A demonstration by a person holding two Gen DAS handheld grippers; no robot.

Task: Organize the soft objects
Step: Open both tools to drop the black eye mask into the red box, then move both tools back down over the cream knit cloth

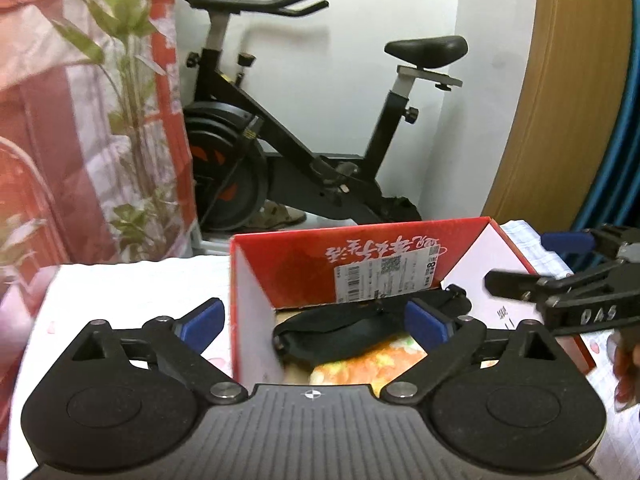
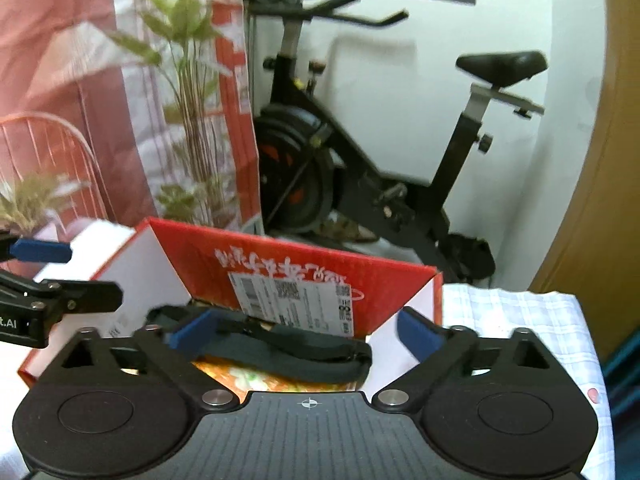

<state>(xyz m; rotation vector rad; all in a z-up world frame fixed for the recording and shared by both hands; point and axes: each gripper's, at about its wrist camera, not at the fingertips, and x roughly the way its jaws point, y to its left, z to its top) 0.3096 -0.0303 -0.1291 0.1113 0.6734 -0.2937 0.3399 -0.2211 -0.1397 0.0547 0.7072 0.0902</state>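
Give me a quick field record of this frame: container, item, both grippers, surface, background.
container: red box, open top, white inner walls, printed label on far wall
item: black fabric piece lying inside the box on a colourful printed bottom
left gripper: open, nothing between the pads, left pad outside the box wall
right gripper: open, over the box, not gripping the fabric
surface: light checked cloth
background: exercise bike, floral curtain
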